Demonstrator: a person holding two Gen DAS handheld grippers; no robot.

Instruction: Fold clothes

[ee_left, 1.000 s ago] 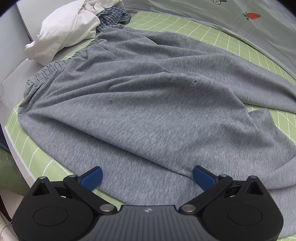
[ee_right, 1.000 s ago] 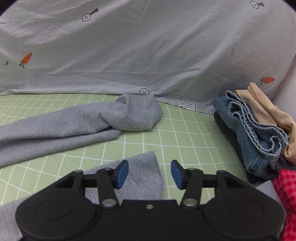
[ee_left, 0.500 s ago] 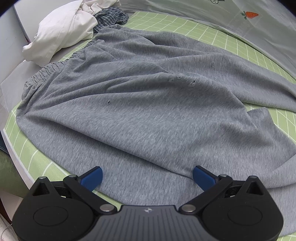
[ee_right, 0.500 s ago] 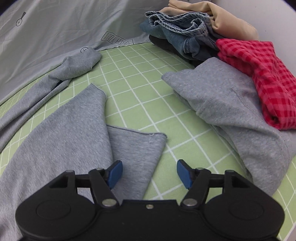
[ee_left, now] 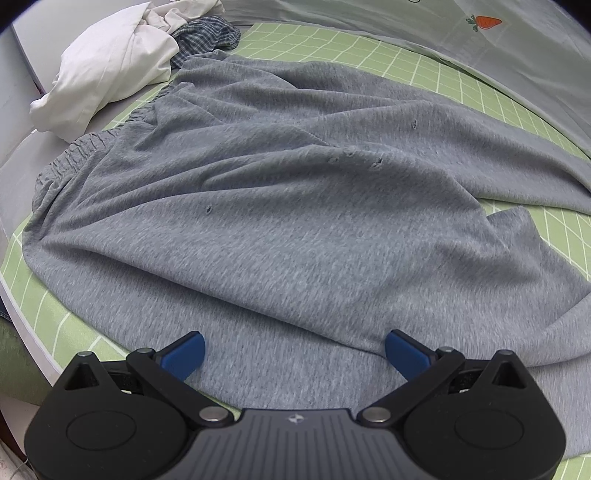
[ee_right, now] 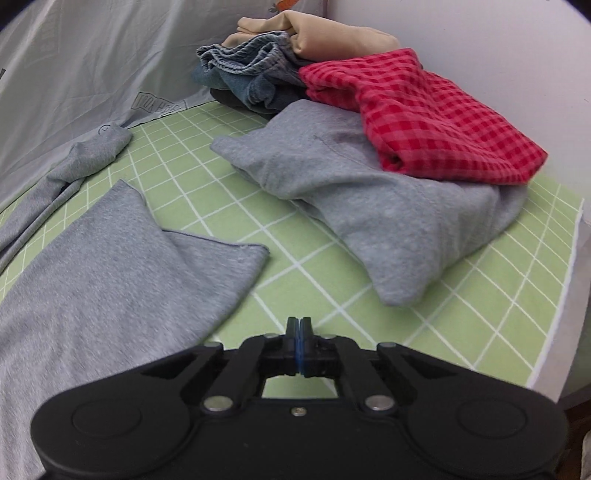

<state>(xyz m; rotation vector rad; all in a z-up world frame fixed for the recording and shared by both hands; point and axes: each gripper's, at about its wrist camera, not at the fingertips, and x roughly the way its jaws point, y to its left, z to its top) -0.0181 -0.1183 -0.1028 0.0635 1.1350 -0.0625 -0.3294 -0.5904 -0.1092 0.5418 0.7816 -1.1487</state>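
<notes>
Grey sweatpants lie spread over the green checked sheet, waistband at the left. My left gripper hovers wide open over the near edge of the pants, touching nothing. In the right wrist view a grey leg end lies flat at the left, and a second leg trails toward the back. My right gripper is shut with nothing between its blue pads, above bare sheet just right of the leg end.
A folded grey garment lies at the right under a red checked cloth, with denim and a beige cloth behind. A white bundle and a dark checked cloth sit beyond the waistband. A grey printed quilt borders the back.
The right gripper swung to the right, from facing the quilt toward the clothes pile, rolled, and its jaws went from open to shut. The left gripper stayed put, open.
</notes>
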